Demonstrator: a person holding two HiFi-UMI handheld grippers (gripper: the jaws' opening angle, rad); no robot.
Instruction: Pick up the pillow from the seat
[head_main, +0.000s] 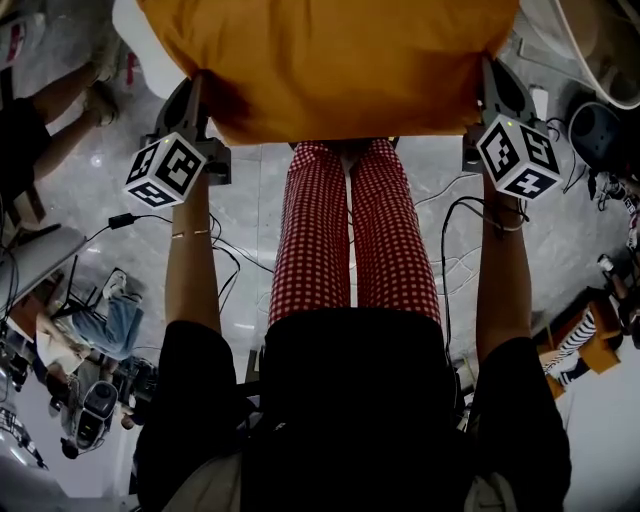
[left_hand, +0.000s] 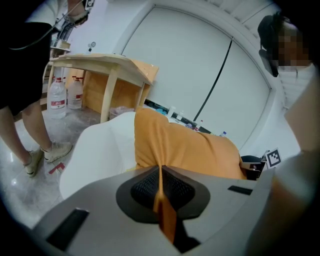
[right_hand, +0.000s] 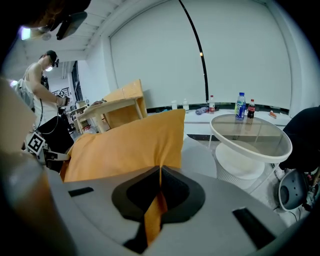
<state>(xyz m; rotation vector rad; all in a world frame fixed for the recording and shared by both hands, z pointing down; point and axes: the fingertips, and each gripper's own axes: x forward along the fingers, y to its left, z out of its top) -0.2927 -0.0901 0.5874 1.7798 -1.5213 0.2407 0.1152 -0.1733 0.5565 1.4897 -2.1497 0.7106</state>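
A: Where's the pillow (head_main: 330, 60)?

B: At 12 o'clock, by the seat (left_hand: 95, 150), hanging from 2 corners. The left gripper (head_main: 198, 95) is clamped on the 9 o'clock corner, the right gripper (head_main: 490, 80) on the 3 o'clock one.

A: Risk?

B: Each pinches only thin fabric. I'd judge the pillow's weight could tug a corner free and swing it down.

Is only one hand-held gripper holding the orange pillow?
No, the left hand-held gripper and the right hand-held gripper each pinch the pillow.
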